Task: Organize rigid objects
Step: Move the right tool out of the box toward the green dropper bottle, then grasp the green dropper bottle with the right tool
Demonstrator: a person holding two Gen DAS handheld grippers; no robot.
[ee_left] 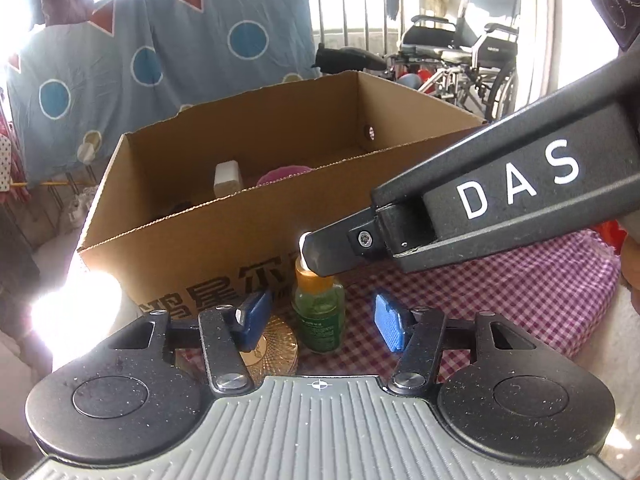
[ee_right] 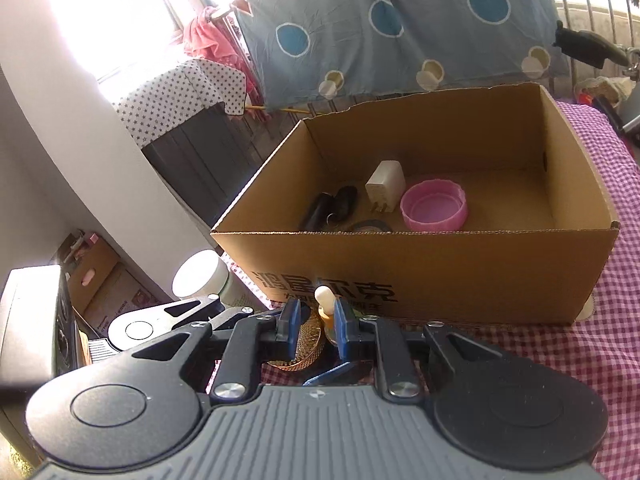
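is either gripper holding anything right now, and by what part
The right gripper is shut on the small green bottle, by its orange cap and white tip. The left gripper straddles the bottle's body, pads apart.

black gripper (ee_left: 320,322), blue pads (ee_left: 390,326), white "das" lettering.

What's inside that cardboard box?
Inside the cardboard box: a pink lid, a white charger plug, two dark objects and a dark ring. The near wall hides the nearest floor strip.

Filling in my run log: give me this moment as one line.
right gripper: shut on dropper bottle cap | left gripper: open around bottle | cardboard box: behind
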